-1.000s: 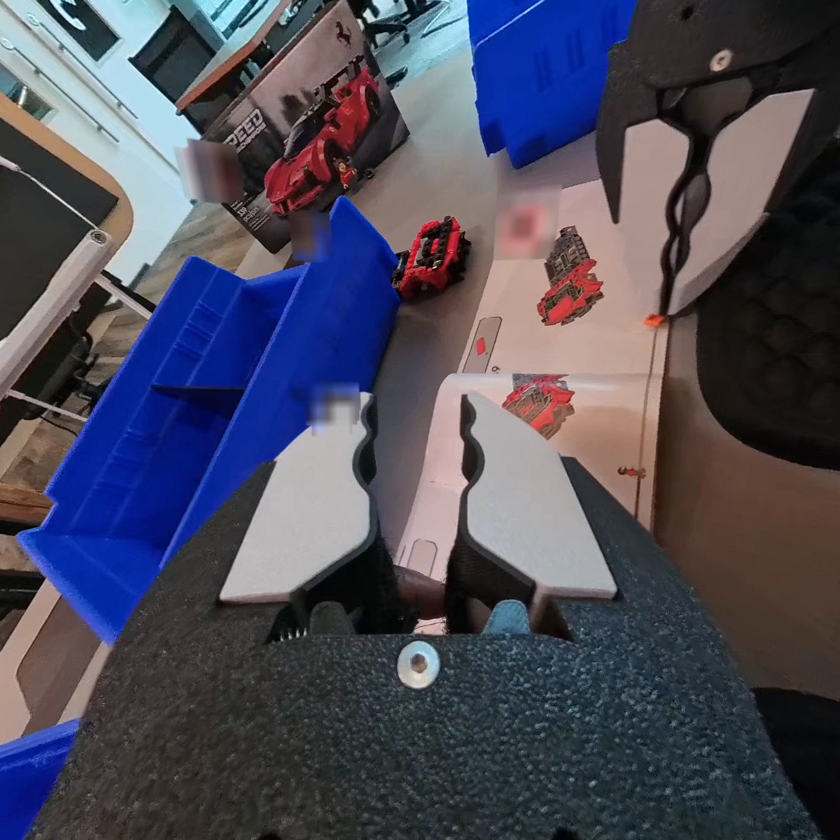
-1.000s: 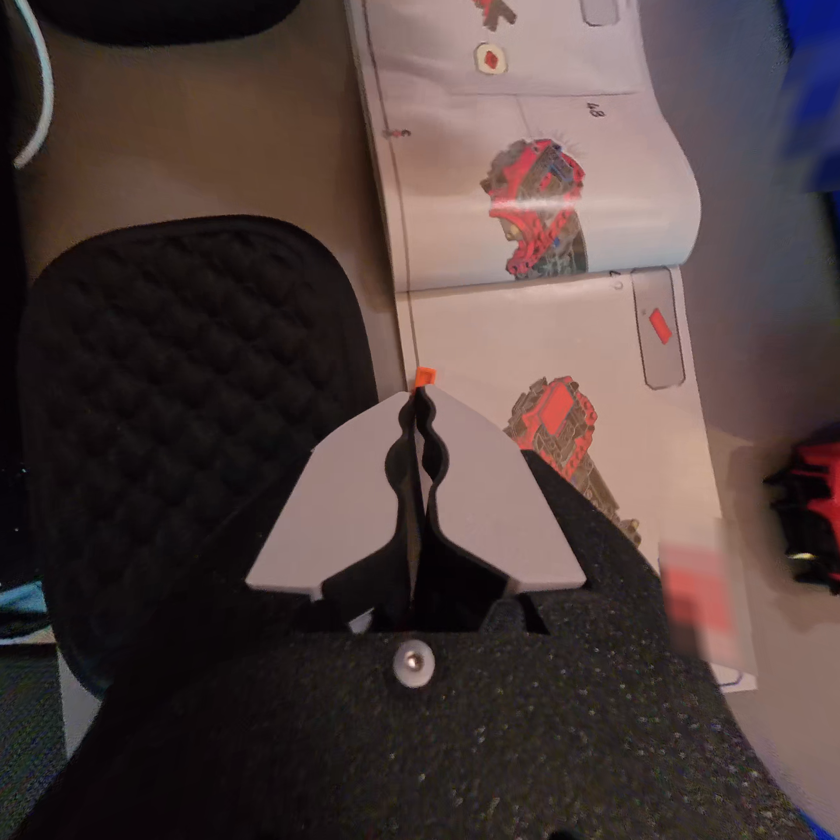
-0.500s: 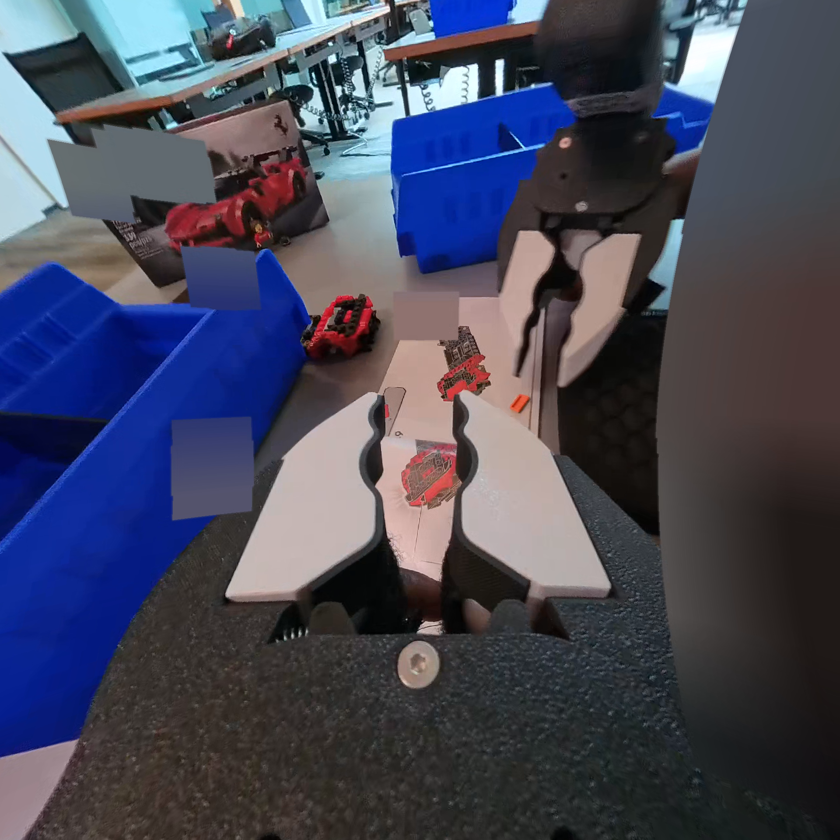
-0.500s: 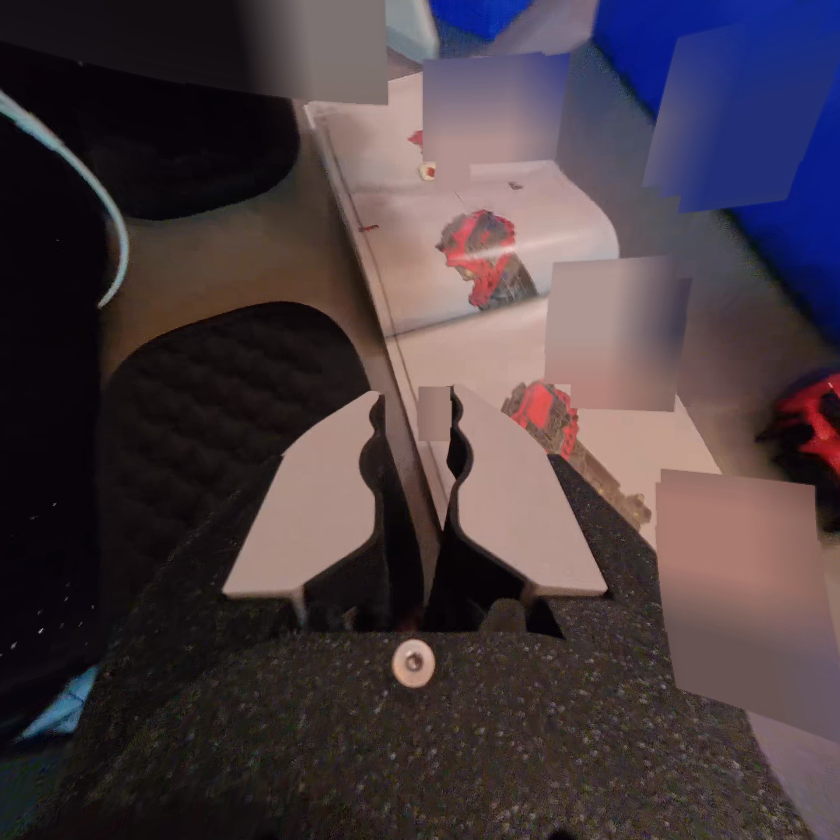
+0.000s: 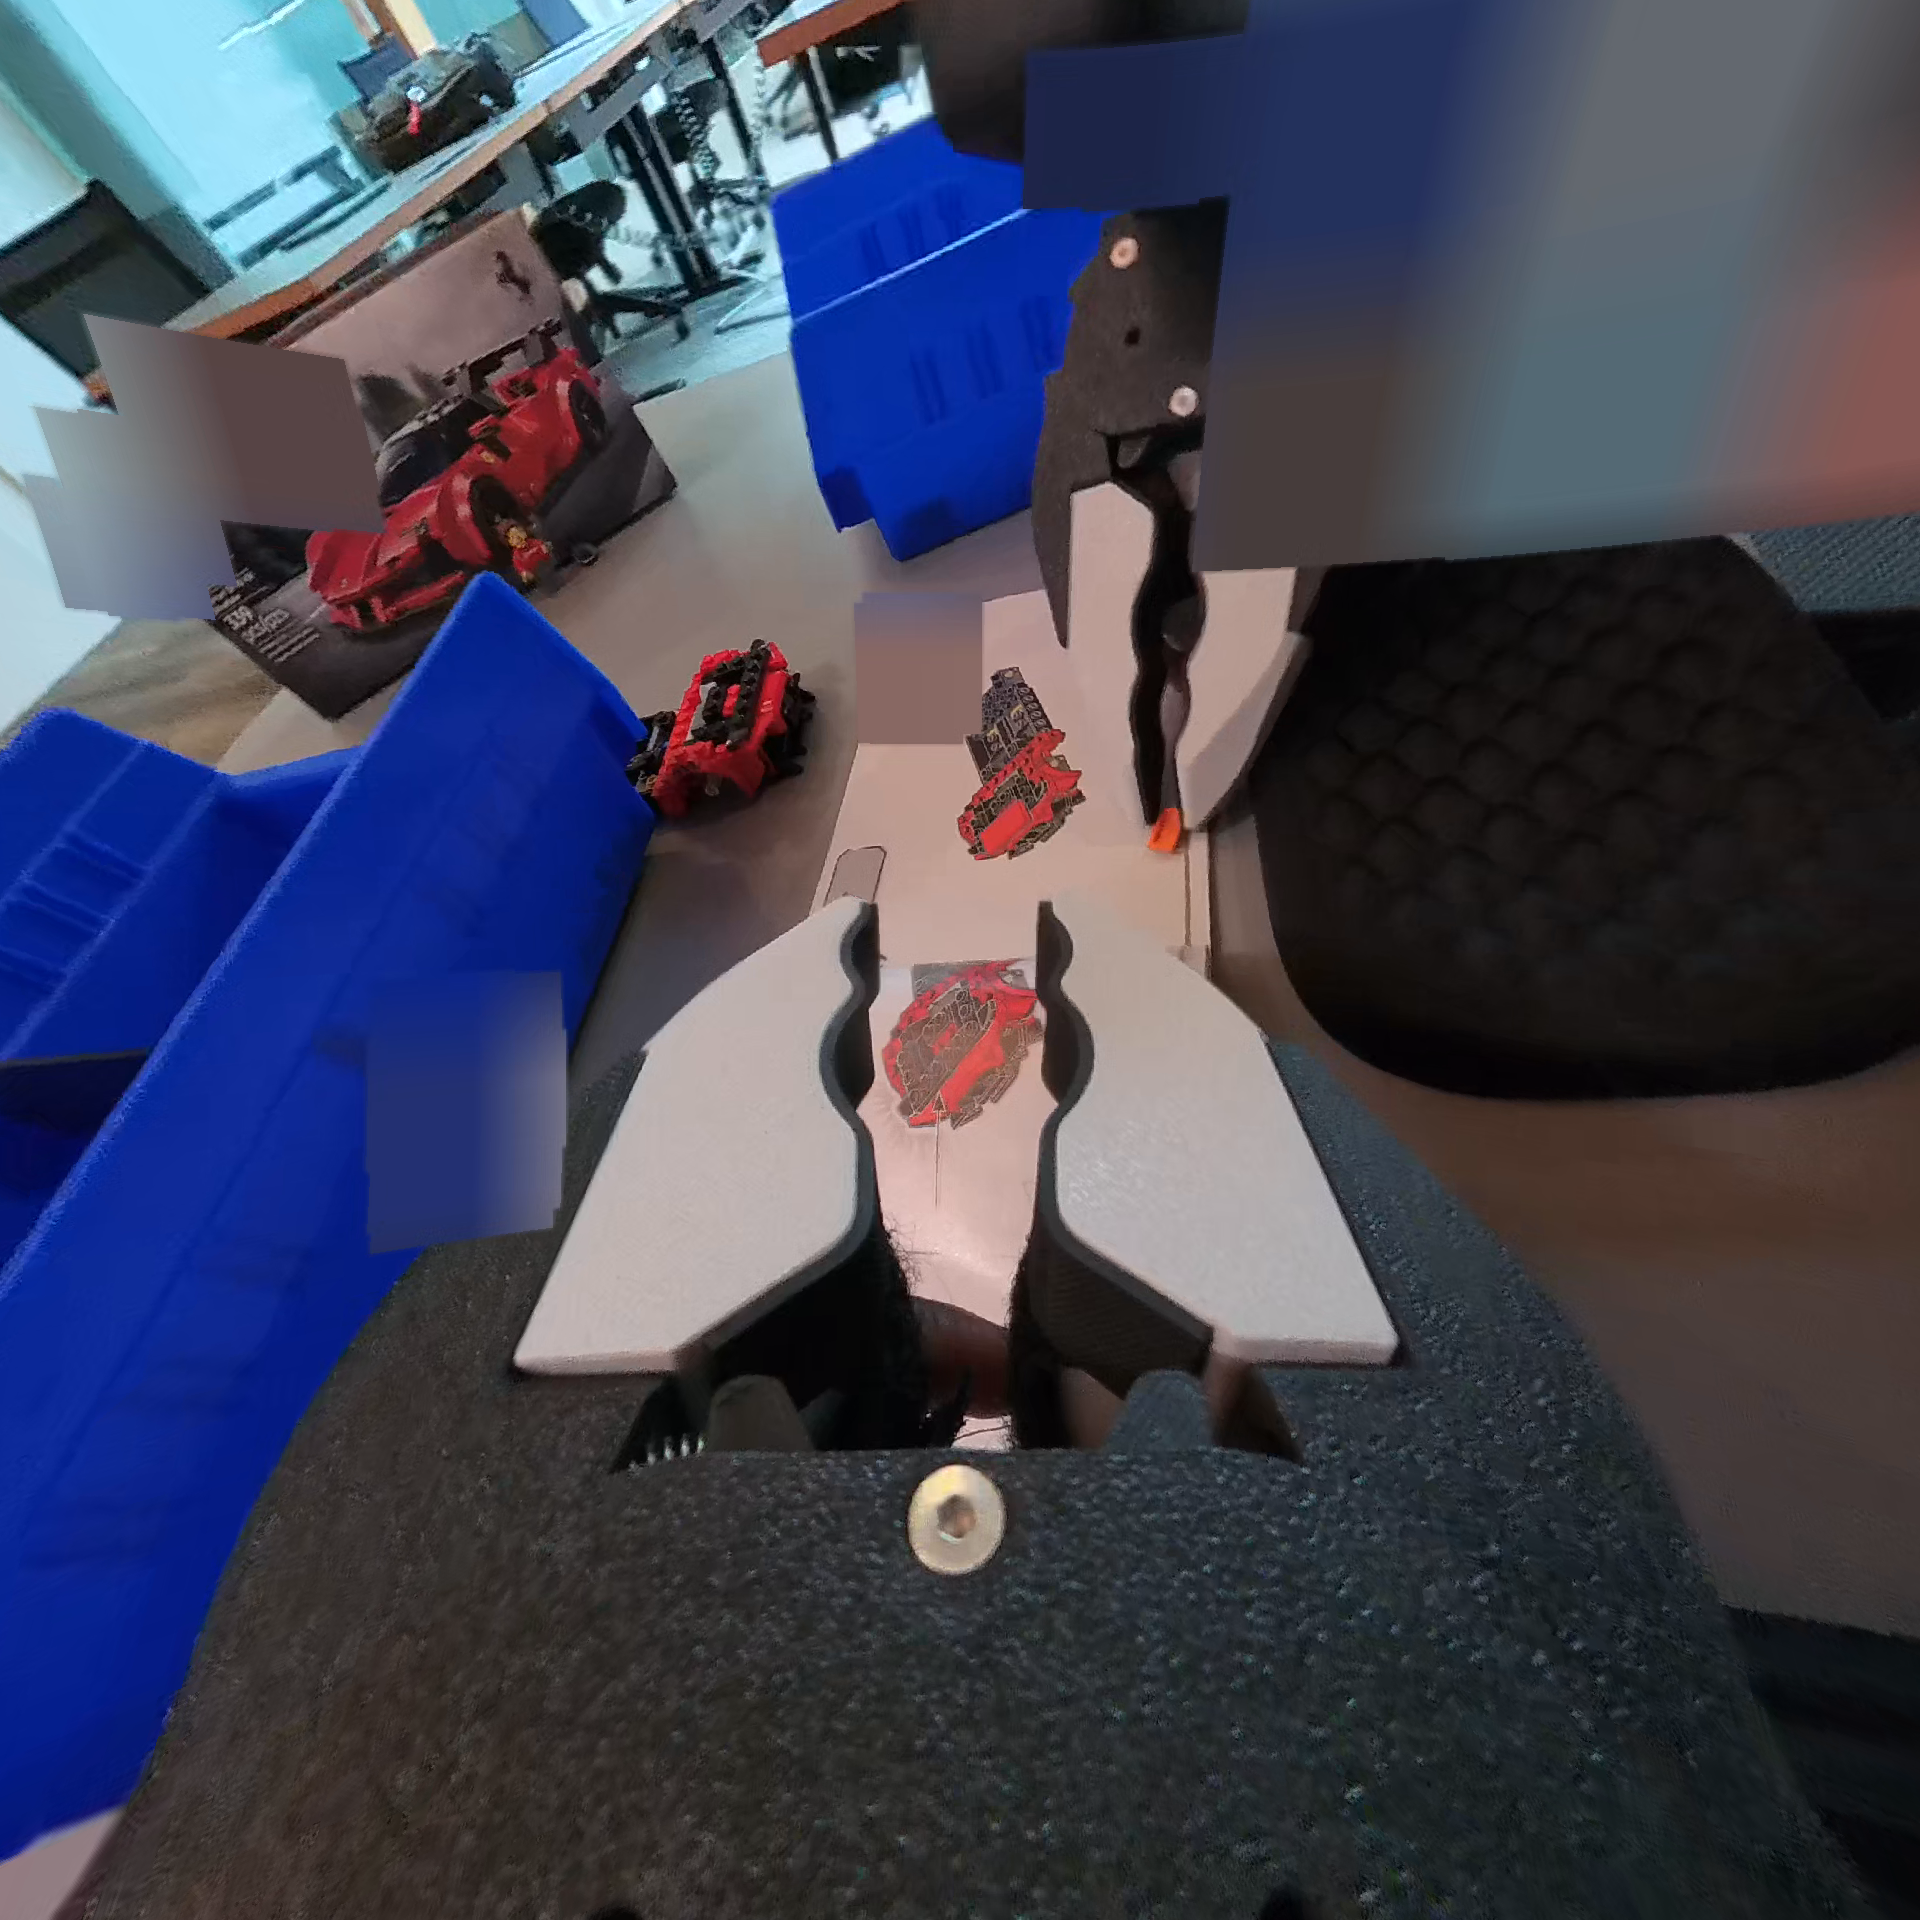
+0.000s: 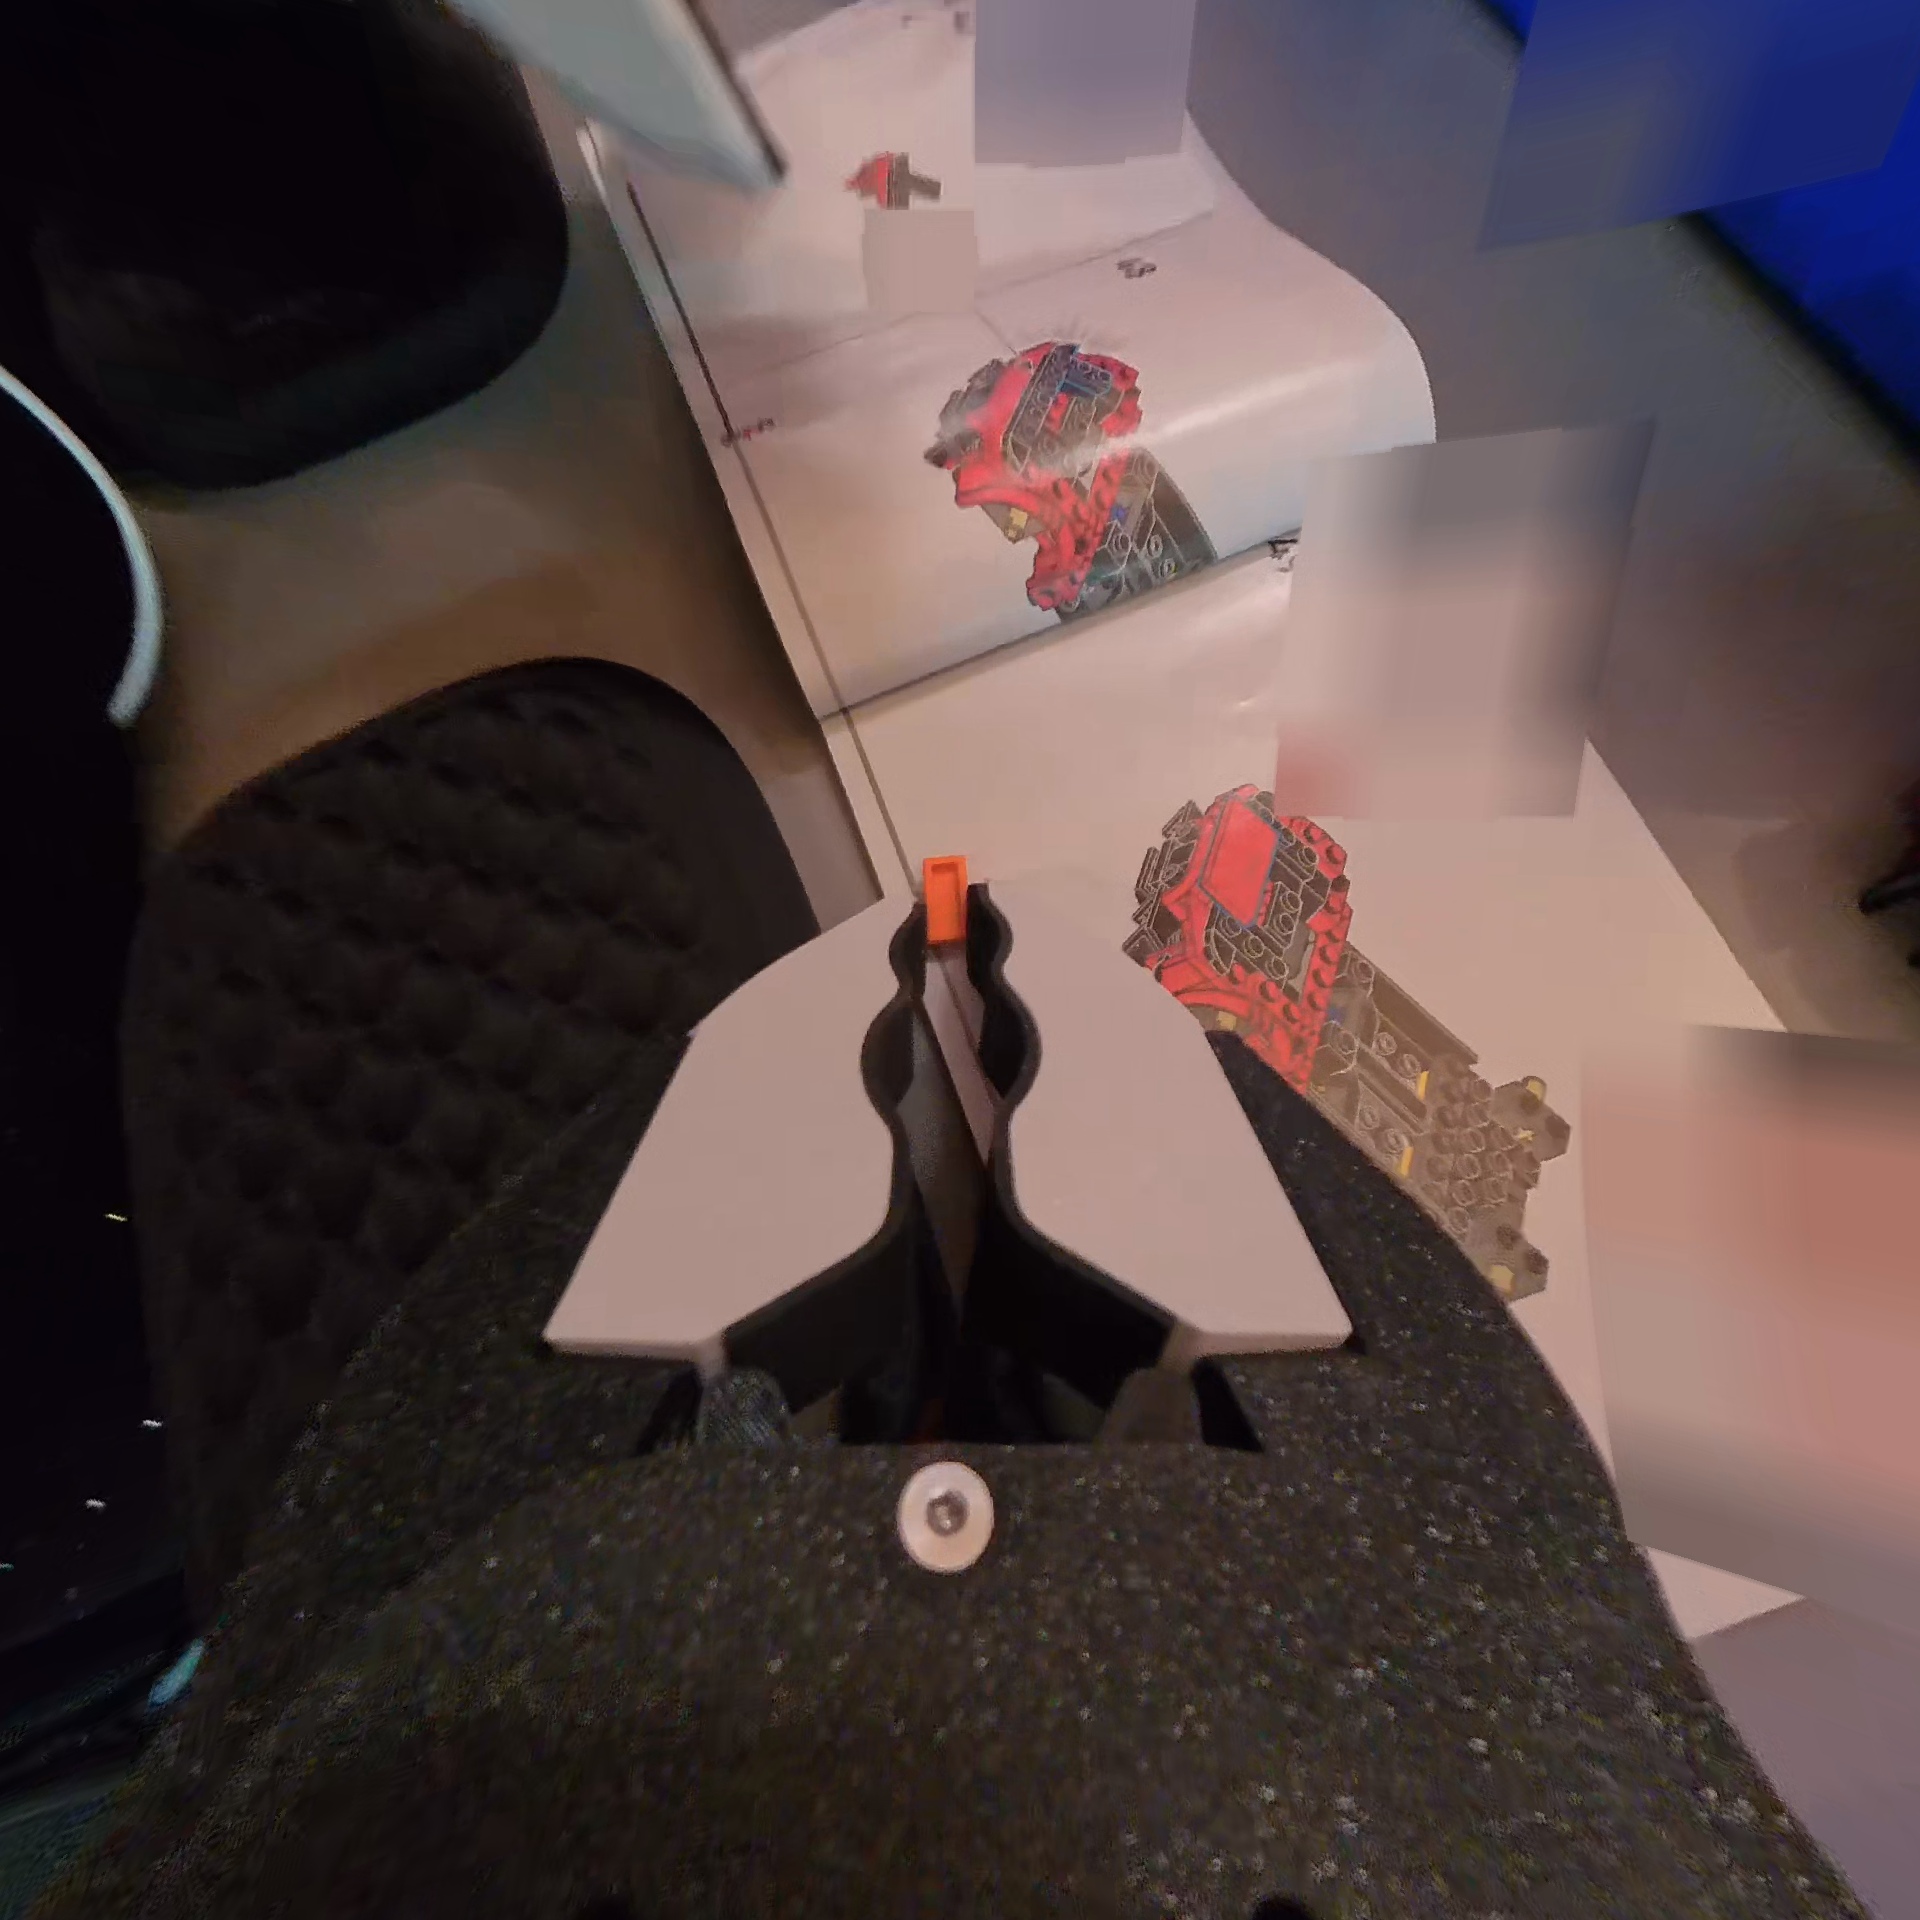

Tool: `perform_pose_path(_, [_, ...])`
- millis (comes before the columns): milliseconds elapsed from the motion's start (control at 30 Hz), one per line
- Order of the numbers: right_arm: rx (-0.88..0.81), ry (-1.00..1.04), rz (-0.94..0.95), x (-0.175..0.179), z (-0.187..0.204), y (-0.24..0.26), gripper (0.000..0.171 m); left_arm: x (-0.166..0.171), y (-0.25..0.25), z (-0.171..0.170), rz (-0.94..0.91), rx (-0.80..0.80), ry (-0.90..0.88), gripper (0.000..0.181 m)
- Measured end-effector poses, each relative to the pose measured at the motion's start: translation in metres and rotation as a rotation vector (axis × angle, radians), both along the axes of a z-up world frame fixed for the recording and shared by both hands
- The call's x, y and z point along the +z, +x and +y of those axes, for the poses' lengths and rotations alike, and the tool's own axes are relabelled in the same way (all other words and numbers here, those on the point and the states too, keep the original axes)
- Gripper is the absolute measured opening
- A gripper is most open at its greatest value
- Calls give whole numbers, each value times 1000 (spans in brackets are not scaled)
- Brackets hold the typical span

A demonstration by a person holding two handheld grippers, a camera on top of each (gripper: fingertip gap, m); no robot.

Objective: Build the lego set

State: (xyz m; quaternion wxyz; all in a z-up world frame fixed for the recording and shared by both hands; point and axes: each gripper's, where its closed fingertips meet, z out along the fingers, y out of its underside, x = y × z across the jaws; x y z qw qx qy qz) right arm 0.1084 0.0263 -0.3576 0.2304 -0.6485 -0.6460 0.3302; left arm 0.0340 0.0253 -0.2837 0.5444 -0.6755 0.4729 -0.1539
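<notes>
My right gripper (image 6: 945, 902) is shut on a small orange lego piece (image 6: 943, 896) that sticks out of its fingertips, just above the right edge of the open instruction booklet (image 6: 1049, 665). The left wrist view shows this gripper (image 5: 1166, 805) pointing down with the orange piece (image 5: 1166, 831) at its tip. My left gripper (image 5: 951, 925) is open and empty, held over the booklet (image 5: 935, 821). A partly built red and black lego car (image 5: 727, 727) sits on the table left of the booklet, apart from both grippers.
A blue bin (image 5: 312, 935) stands close on the left and another (image 5: 914, 364) at the back. The lego set box (image 5: 478, 457) stands at the back left. A black quilted pad (image 5: 1558, 831) lies right of the booklet and also shows in the right wrist view (image 6: 416, 935). Some 11 centimetres of space lies between my two pairs of fingers.
The right gripper opened half a second ago, leaving the orange piece on the booklet, and has shut on it again. The left gripper tilted up from looking down and stays open.
</notes>
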Motion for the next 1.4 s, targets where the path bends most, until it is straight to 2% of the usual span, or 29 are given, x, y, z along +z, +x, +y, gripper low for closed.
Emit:
perform_pose_path(100, [-52, -243, 139, 27, -3, -9, 7, 0, 9, -8, 36, -103, 78, 27])
perform_pose_path(167, [-68, -541, 250, 60, -5, -18, 7, 10, 18, -12, 18, -177, 131, 27])
perform_pose_path(267, [-27, -905, 354, 105, -4, -26, 7, 35, 25, -6, -100, -195, 129, 24])
perform_pose_path(367, [50, -1161, 354, 129, -7, -31, 7, 55, 31, -2, -212, -228, 85, 20])
perform_pose_path(467, [96, -1265, 302, 132, -12, -37, 7, 65, 34, -5, -246, -280, 91, 19])
perform_pose_path(633, [135, -1298, 233, 130, -17, -42, 7, 58, 39, -15, -211, -378, 67, 16])
perform_pose_path(767, [152, -1309, 191, 127, -22, -42, 7, 55, 42, -15, -216, -385, 57, 5])
perform_pose_path(900, [135, -1304, 244, 135, -16, -46, 4, 59, 38, -13, -353, -361, -111, 2])
perform_pose_path(967, [137, -1248, 341, 147, -7, -48, 14, 68, 33, -10, -545, -333, -281, 1])
perform_pose_path(1000, [130, -1144, 390, 149, -2, -50, 20, 74, 28, -7, -668, -316, -386, 2])
perform_pose_path(1067, [123, -853, 525, 158, 8, -54, 26, 87, 16, 1, -940, -296, -604, 2])
perform_pose_path(1133, [111, -491, 617, 166, 15, -58, 27, 90, 4, 10, -1130, -262, -763, 1])
perform_pose_path(1200, [120, -81, 616, 165, 18, -63, 26, 87, 0, 14, -1204, -222, -820, 1])
perform_pose_path(1267, [165, 183, 595, 166, 13, -68, 24, 90, -3, 13, -1263, -216, -854, 1])
perform_pose_path(1400, [225, 292, 558, 167, 4, -77, 17, 90, 1, 8, -1253, -215, -878, 1])
